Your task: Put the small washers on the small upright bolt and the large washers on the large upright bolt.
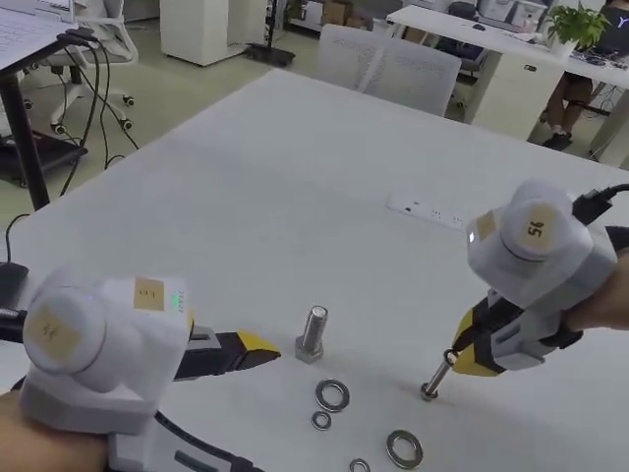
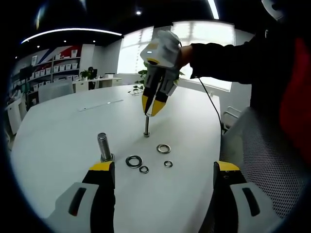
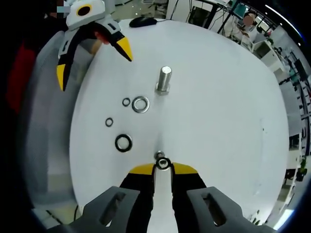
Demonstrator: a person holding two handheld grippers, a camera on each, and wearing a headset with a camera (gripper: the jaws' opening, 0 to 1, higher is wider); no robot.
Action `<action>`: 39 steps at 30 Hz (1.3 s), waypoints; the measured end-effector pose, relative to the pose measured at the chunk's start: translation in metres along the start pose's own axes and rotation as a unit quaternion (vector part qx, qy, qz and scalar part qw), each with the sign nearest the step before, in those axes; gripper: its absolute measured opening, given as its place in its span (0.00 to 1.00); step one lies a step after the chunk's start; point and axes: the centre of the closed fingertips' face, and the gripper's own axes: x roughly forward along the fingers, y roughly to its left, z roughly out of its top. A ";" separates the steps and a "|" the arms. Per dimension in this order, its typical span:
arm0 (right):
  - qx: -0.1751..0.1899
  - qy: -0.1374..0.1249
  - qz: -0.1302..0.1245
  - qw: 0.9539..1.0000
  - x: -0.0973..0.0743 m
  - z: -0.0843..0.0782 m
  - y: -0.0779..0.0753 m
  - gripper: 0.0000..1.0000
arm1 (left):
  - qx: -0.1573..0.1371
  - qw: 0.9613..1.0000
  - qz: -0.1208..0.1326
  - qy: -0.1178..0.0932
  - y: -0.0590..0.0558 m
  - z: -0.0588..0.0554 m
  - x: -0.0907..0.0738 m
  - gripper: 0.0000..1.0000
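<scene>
- Pale worktop (image 1: pixel 295 197) spreads across the head view. Office desks, a mesh chair (image 1: pixel 388 64) and a potted plant (image 1: pixel 575 25) line the top of the frame, and a white power strip (image 1: pixel 428 209) lies flat right of centre.
- At lower left I hold my left gripper (image 2: pixel 164 166) low over the worktop. Its fingers are released and spread wide with nothing between them, and one yellow tip points toward the large bolt.
- Just right of that tip, at lower centre, the large bolt (image 1: pixel 312 334) stands upright on its head.
- Below the large bolt, the first large washer (image 1: pixel 332 395) lies flat on the worktop, with the first small washer (image 1: pixel 321 421) just beside it on the lower left.
- Further right, at the bottom edge, the second small washer (image 1: pixel 360 465) lies near the second large washer (image 1: pixel 404 448).
- Right of those, the small bolt (image 1: pixel 437 379) stands on its head, well apart from the large bolt.
- From the right side of the frame my right gripper (image 1: pixel 457 359) reaches down to the top of the small bolt. Its fingers are clenched on the held small washer (image 3: pixel 163 163), which sits right at the bolt's top end. I cannot tell whether the ring is already over the thread.
</scene>
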 end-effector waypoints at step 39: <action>0.006 0.001 0.028 1.000 0.038 -0.008 0.002 0.14 | -0.010 1.000 0.004 0.008 0.002 -0.006 -0.001 0.83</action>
